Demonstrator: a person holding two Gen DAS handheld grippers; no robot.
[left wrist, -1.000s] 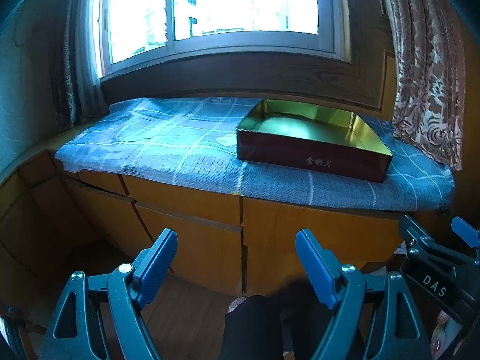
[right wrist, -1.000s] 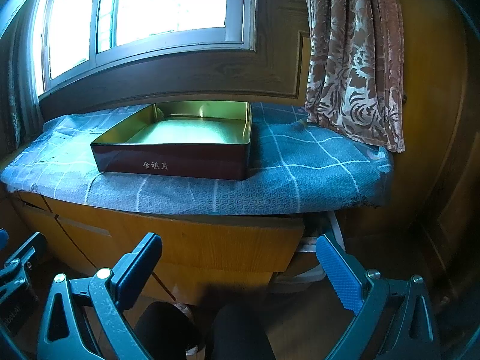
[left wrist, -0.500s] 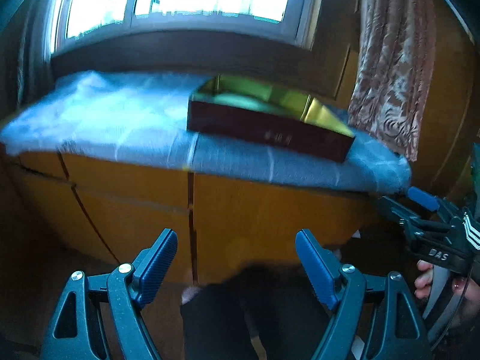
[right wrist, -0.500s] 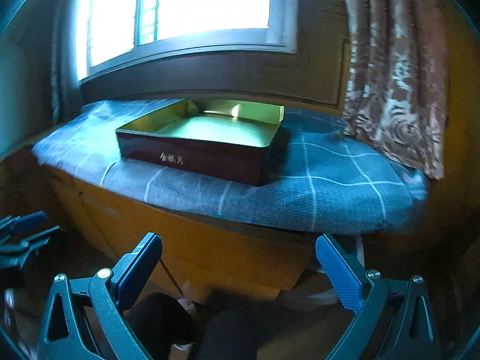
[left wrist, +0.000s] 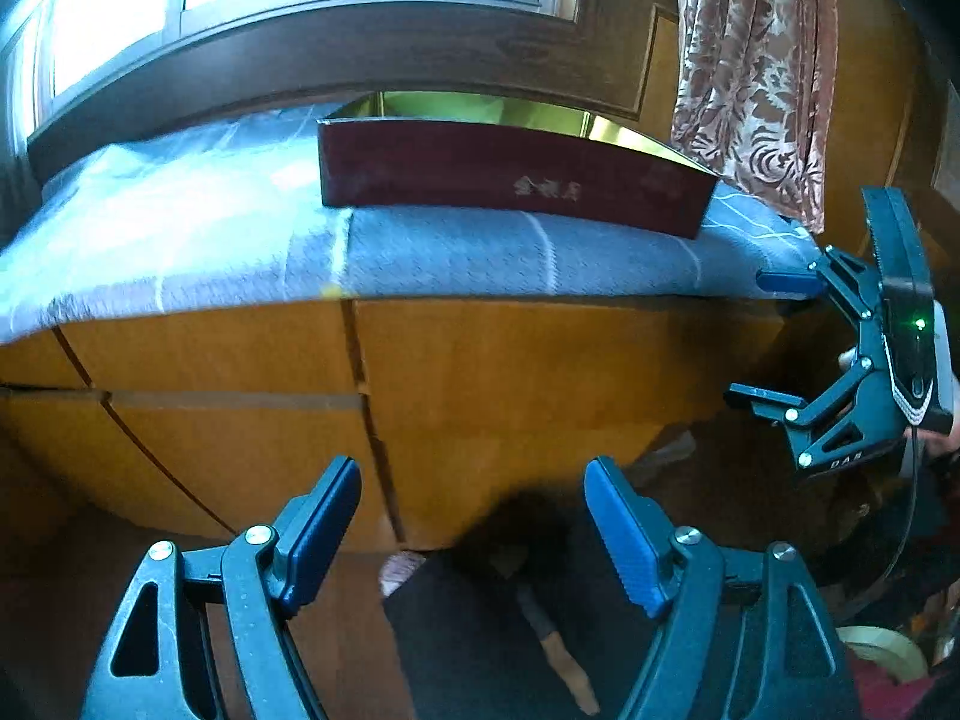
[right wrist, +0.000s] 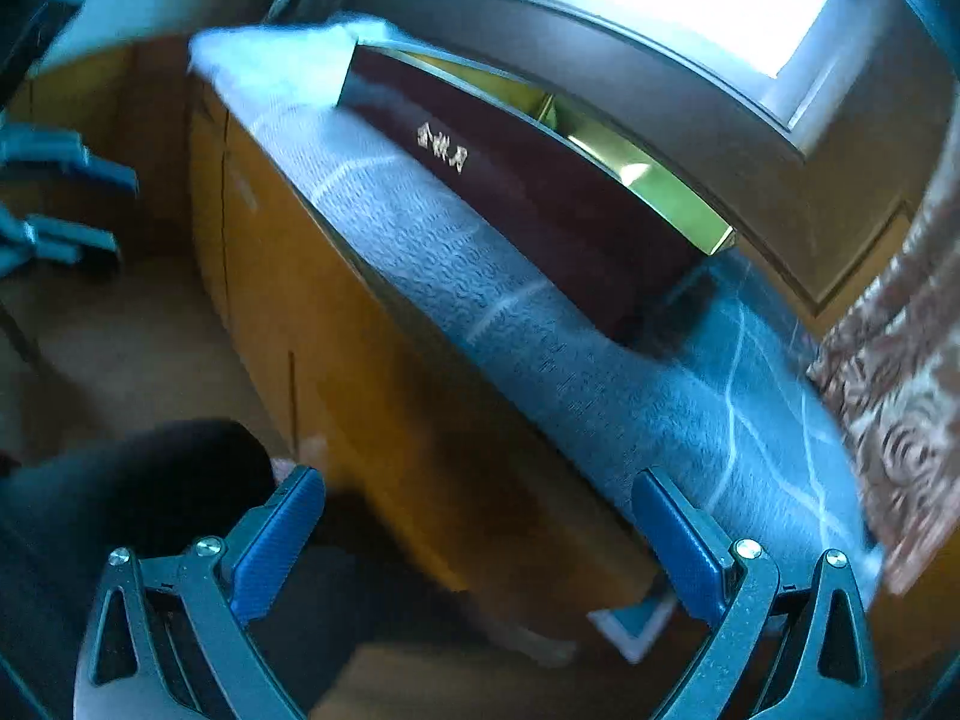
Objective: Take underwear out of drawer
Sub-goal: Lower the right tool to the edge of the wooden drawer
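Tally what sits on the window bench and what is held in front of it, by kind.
Boxes, dark red with gold inside: 1
Blue checked bench covers: 1
Patterned curtains: 1
Grippers: 2, left gripper empty, fingers closing; right gripper empty
Total: 5

I read gold Chinese characters on the front wall of the dark red rectangular tin box (left wrist: 510, 180), too blurred to make out; they show again in my right wrist view (right wrist: 442, 147). White letters "DAS" stand on the right gripper (left wrist: 774, 342), on its black frame.
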